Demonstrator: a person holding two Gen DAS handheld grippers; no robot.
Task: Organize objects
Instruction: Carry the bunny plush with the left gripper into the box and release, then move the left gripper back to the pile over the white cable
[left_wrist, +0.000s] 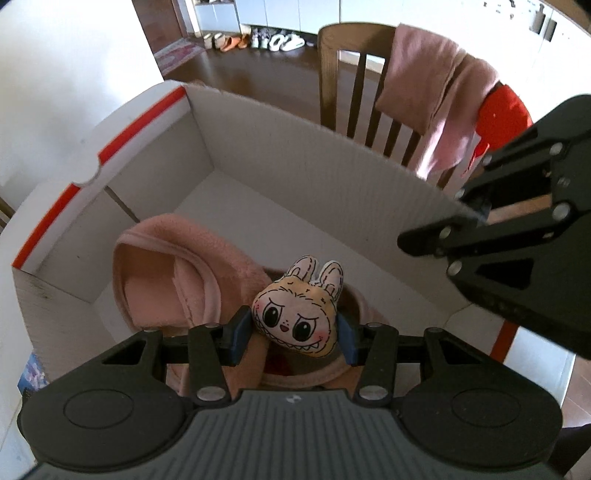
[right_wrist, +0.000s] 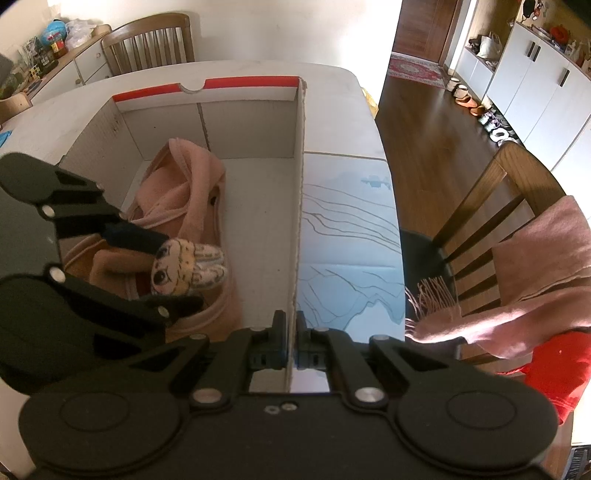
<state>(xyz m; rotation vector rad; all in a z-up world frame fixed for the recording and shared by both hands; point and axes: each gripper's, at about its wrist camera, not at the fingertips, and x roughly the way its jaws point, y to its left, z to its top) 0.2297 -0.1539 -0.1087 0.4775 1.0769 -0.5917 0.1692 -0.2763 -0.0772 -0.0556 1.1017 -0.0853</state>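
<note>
A small plush toy (left_wrist: 295, 314) with rabbit ears and a toothy grin sits between the blue pads of my left gripper (left_wrist: 293, 334), which is shut on it. It hangs just above a pink fleece garment (left_wrist: 177, 273) lying inside an open white cardboard box (left_wrist: 295, 162) with red-edged flaps. From the right wrist view the plush toy (right_wrist: 184, 266) and my left gripper (right_wrist: 173, 273) show low in the box over the pink fleece garment (right_wrist: 184, 181). My right gripper (right_wrist: 291, 347) is shut on the box's near side wall (right_wrist: 299, 221), pinching the cardboard edge; my right gripper (left_wrist: 443, 236) shows at the box's right.
The box stands on a white table (right_wrist: 343, 110) with a pale blue printed mat (right_wrist: 351, 236) beside it. A wooden chair (left_wrist: 351, 96) draped with pink and red cloth (left_wrist: 436, 99) stands past the table edge. Another chair (right_wrist: 147, 40) and a cluttered sideboard (right_wrist: 55, 59) lie behind.
</note>
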